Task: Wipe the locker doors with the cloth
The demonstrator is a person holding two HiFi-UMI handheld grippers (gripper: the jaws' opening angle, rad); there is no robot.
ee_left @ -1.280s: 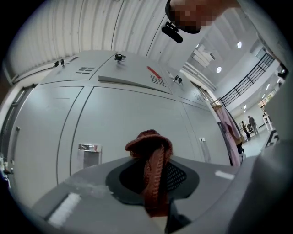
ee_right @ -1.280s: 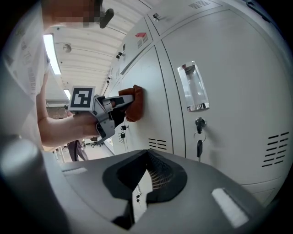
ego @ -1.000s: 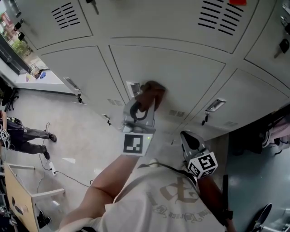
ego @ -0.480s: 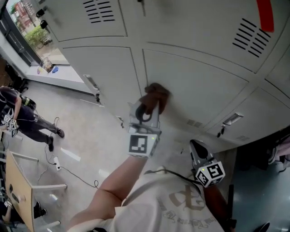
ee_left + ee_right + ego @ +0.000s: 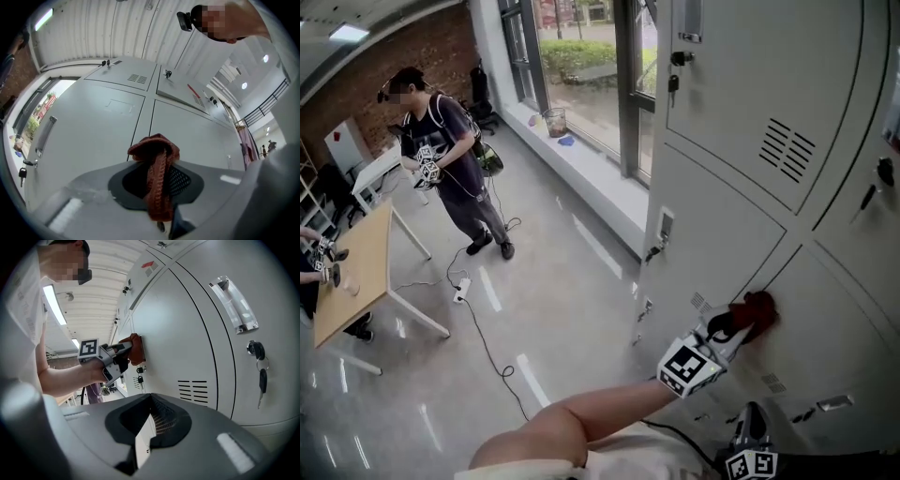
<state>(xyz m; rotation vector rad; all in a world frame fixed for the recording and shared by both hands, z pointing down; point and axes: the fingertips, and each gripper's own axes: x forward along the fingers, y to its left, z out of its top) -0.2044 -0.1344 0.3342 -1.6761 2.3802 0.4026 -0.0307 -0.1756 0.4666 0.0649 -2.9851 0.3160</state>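
A rust-red knitted cloth (image 5: 157, 180) is clamped in my left gripper (image 5: 155, 161) and pressed flat against a grey locker door (image 5: 89, 136), close to the seam between two doors. In the head view the cloth (image 5: 758, 309) touches the lower locker door (image 5: 825, 309) ahead of the left gripper (image 5: 733, 328). The right gripper view shows the same cloth (image 5: 134, 347) and left gripper (image 5: 117, 359) from the side. My right gripper (image 5: 151, 401) hangs low beside the lockers with its jaws together and nothing in them; it sits at the head view's bottom edge (image 5: 752, 457).
Keys (image 5: 260, 378) hang from a lock under a recessed handle (image 5: 234, 303) near the right gripper. A person (image 5: 450, 159) stands by the window, a wooden table (image 5: 352, 272) is at the left, and a cable (image 5: 487, 342) trails over the floor.
The head view has swung from looking down the locker fronts to take in the room at the left. The left gripper still holds the cloth against a locker door.
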